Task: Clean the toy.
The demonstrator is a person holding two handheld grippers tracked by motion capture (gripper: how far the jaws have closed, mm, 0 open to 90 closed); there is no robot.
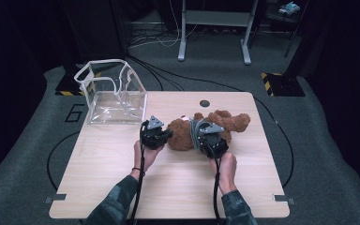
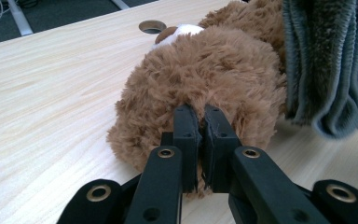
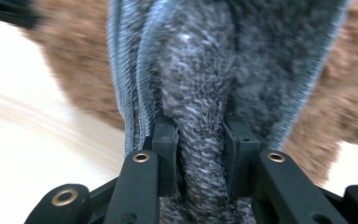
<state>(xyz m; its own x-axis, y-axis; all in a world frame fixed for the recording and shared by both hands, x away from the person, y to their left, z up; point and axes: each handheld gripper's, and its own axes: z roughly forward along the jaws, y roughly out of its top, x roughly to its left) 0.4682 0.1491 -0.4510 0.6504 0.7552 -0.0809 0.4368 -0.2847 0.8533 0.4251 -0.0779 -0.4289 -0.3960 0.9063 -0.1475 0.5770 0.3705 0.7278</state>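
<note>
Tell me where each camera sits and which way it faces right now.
High view: above the person's side of the table, facing forward and down; forearms, both hands show.
Left gripper view: on the left gripper, looking along shut jaws pinching the brown teddy bear.
Right gripper view: on the right gripper, its jaws clamping the grey cloth.
Shared: bear and cloth.

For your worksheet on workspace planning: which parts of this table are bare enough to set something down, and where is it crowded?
Bare wood lies on the table between the clear bag and the near left corner, and along the near edge. The near right corner is free too. It is crowded mid-table, where the left gripper and right gripper hold the teddy bear and grey cloth.
</note>
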